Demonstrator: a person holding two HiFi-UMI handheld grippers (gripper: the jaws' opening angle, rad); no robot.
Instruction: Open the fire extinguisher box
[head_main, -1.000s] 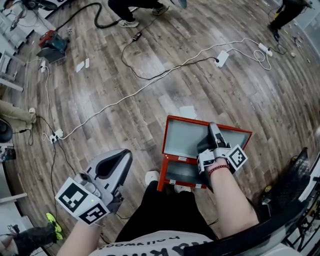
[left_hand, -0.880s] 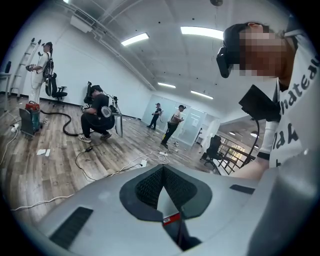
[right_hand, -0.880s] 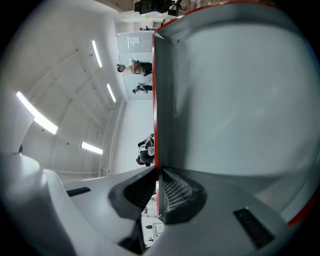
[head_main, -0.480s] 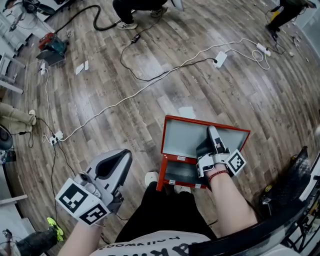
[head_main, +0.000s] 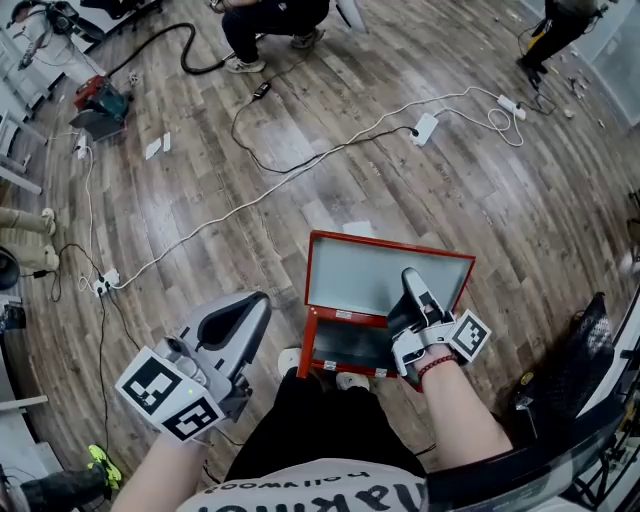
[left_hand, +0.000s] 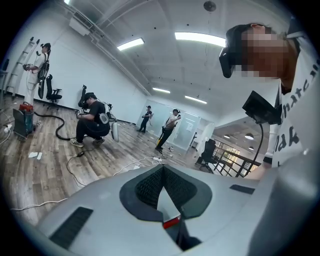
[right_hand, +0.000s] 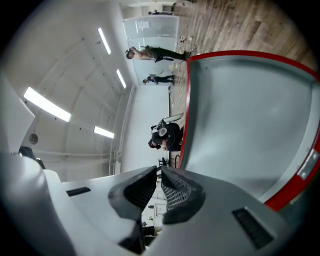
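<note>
The red fire extinguisher box (head_main: 350, 347) stands on the wooden floor in front of my feet. Its lid (head_main: 365, 278) is swung up and back, showing its grey inner face with a red rim. My right gripper (head_main: 409, 276) reaches over the box's right part, its tips in front of the lid's inner face. In the right gripper view the grey lid (right_hand: 250, 115) fills the right side, and the right gripper (right_hand: 159, 170) has its jaws almost together with nothing between them. My left gripper (head_main: 256, 300) hangs in the air left of the box. The left gripper (left_hand: 162, 168) is shut and empty.
White cables (head_main: 330, 150) and a power strip (head_main: 424, 128) run across the floor beyond the box. A person crouches at the far top (head_main: 270, 20). A black chair (head_main: 578, 365) stands at the right, a red machine (head_main: 98, 98) at the far left.
The head view has shifted, so the box and my right gripper sit a little further left. The lid stays open with the right gripper at it. The left gripper has hardly moved.
</note>
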